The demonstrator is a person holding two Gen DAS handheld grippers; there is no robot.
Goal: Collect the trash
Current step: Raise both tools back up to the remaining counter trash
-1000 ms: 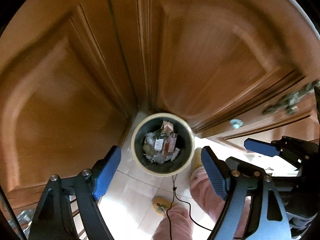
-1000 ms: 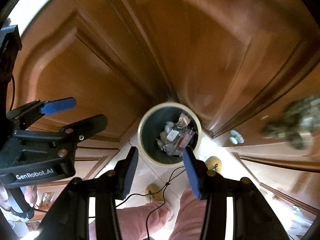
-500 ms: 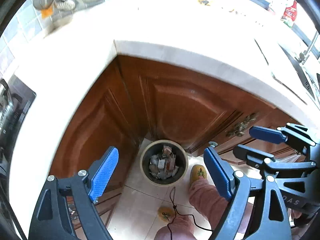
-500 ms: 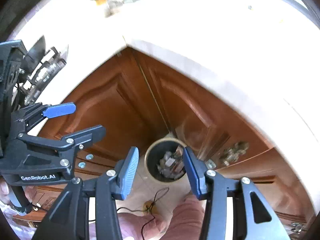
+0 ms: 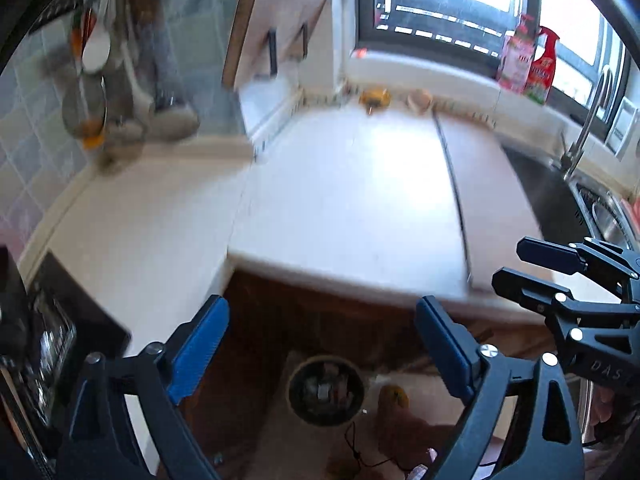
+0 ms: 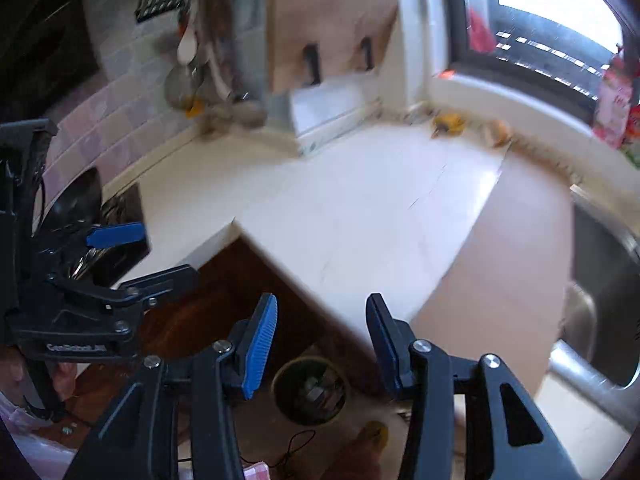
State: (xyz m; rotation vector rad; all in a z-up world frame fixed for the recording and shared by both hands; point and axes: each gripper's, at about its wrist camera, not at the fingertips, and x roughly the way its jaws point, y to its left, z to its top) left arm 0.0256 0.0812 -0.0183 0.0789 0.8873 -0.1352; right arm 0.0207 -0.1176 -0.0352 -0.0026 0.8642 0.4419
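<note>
Countertop (image 5: 344, 200) is filling the middle of both views, pale and blurred, with a corner jutting toward lower centre and dark wood cabinets (image 5: 320, 320) showing beneath it. I am seeing the left gripper (image 5: 320, 356) at the bottom of the left wrist view, its jaws standing wide and having just been opening further, with nothing between the blue pads (image 5: 198, 354). The right gripper (image 6: 322, 348) is sitting at the bottom of its own view, jaws partly apart and gripping nothing. The trash bin (image 5: 326, 390) is standing on the floor at lower centre, framed between the fingers in each view, with mixed scraps lying inside it. Utensils (image 5: 92, 92) are hanging against grey tiles at upper left. A window (image 5: 460, 8) is glowing at upper right, with red-and-pink bottles (image 5: 528, 64) standing on its sill. A sink (image 6: 600, 312) and tap (image 5: 584, 120) are lying along the right edge. A yellow slipper (image 5: 394, 396) is showing just beside the bin.
</note>
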